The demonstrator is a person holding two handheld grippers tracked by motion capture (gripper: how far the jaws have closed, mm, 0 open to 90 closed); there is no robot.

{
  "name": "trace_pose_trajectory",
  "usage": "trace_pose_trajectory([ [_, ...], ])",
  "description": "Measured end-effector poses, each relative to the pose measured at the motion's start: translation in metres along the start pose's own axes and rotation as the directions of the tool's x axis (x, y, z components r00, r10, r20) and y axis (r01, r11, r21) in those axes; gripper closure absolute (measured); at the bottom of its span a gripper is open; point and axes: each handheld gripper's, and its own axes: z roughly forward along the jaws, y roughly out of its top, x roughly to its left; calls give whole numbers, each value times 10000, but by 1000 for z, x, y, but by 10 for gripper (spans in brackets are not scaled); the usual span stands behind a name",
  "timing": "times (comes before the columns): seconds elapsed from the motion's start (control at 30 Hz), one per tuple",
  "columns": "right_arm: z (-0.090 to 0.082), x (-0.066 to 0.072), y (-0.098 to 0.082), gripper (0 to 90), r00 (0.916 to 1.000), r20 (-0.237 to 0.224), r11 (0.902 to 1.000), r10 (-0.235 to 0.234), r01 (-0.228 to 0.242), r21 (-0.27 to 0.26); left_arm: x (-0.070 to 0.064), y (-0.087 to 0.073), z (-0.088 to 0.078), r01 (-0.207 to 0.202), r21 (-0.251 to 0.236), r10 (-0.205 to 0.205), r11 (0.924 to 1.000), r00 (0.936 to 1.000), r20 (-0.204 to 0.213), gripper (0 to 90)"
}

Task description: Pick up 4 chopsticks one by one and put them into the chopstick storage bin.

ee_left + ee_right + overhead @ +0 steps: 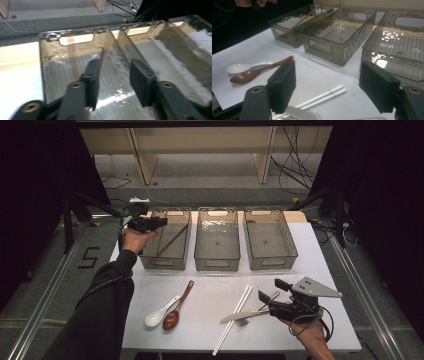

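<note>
1. High view: the left gripper [150, 223] is held over the near-left rim of the left bin [165, 256], in which a pair of brown chopsticks [171, 240] lies diagonally.
2. Left gripper view: its jaws stand apart with nothing between them; a brown stick leans on the bin's floor beyond the tips. Judged: the drop is made, and the sorting carries on with the cutlery on the counter [210, 292].
3. The right gripper [267, 298] hovers low at the near right, jaws wide apart and empty, just beside the knife [240, 316], fork [252, 316] and white chopsticks [234, 317].
4. The white spoon [159, 314] and brown spoon [175, 312] lie touching at the near left; the middle bin [217, 262] and right bin [272, 260] hold nothing.
5. Advice: lift the left gripper straight up clear of the rim before swinging away. For the right, take both white sticks together across their middle, avoiding the knife blade lying over them.
</note>
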Motion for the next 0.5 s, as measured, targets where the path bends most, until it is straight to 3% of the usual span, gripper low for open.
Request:
trace_pose_trajectory([
  [0.23, 0, 1, 0, 305, 10000, 18, 10000, -76, 76, 0, -27, -7, -26, -207, 399, 192, 9990, 9991, 369, 385],
  [0.5, 1, 2, 0, 305, 10000, 36, 10000, -80, 80, 1, -49, -29, -50, -450, 333, 415, 9984, 9943, 983, 323],
])
